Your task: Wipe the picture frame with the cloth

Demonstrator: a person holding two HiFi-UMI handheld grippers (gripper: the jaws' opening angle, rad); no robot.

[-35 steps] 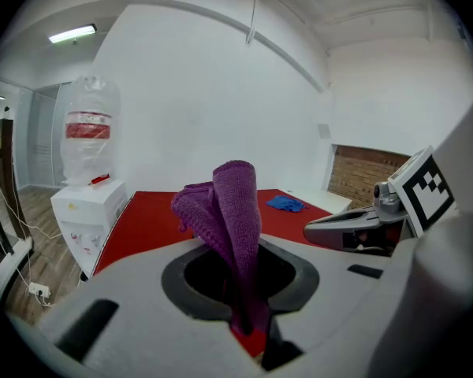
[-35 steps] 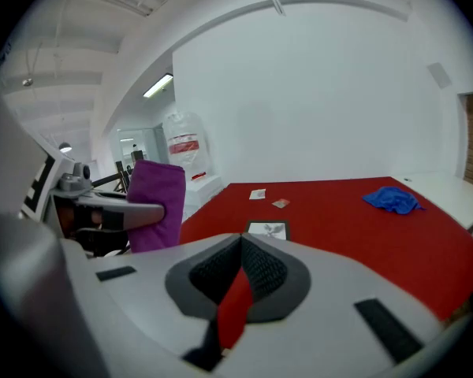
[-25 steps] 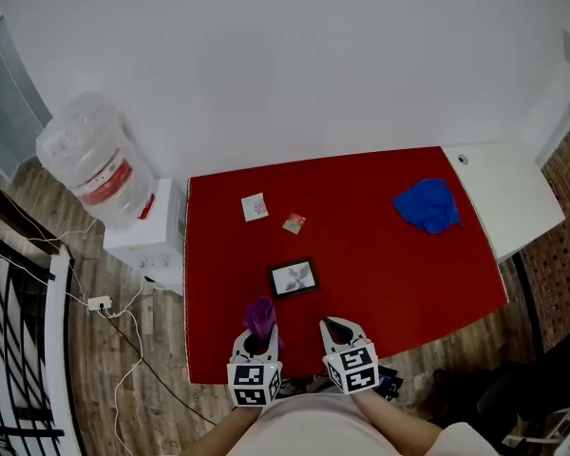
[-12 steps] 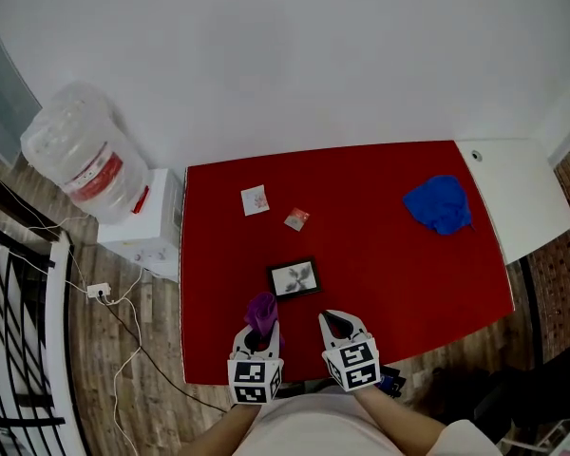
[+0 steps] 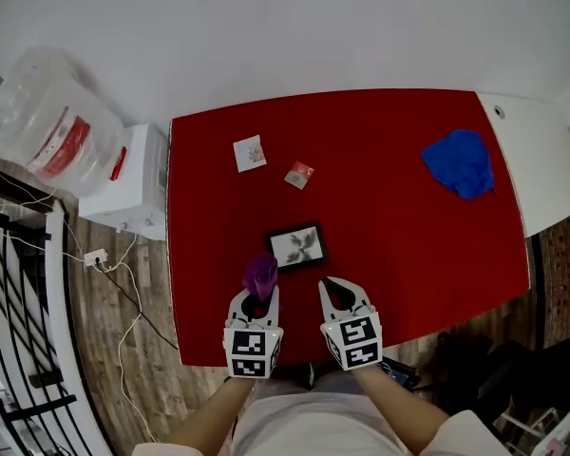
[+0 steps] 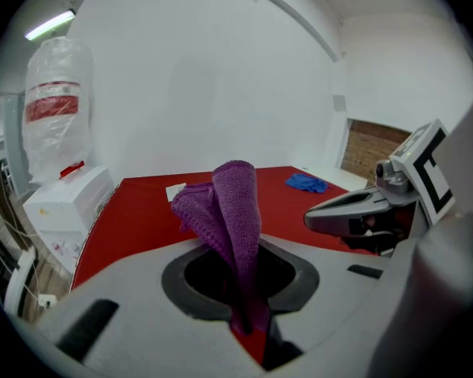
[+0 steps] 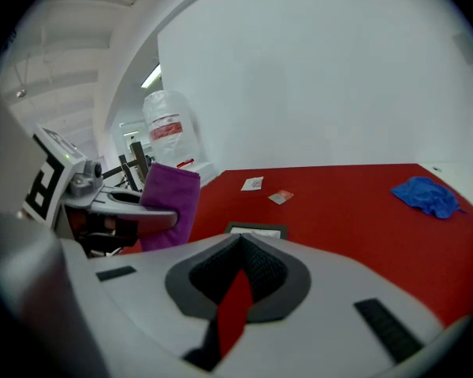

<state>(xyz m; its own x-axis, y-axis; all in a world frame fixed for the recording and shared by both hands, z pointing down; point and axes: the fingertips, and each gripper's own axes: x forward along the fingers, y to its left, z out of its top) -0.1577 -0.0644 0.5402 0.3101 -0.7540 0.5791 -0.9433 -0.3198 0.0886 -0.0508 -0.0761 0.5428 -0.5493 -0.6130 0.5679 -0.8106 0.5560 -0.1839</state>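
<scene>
Picture frame point(image 7: 256, 230), near edge hidden behind closed, empty right claw point(image 7: 238, 242); left claw point(image 5: 256, 296) clamped on purple cloth point(image 6: 235, 203).

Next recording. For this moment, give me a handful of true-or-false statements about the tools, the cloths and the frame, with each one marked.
1. The left tool is clamped on a purple cloth. True.
2. The right tool holds the picture frame. False: its jaws are together with nothing in them, and the frame lies flat on the red table just ahead of both tools.
3. The blue cloth lies right beside the frame. False: it sits near the table's far right corner, well apart from the frame.
4. Two small paper items lie on the table beyond the frame. True.
</scene>
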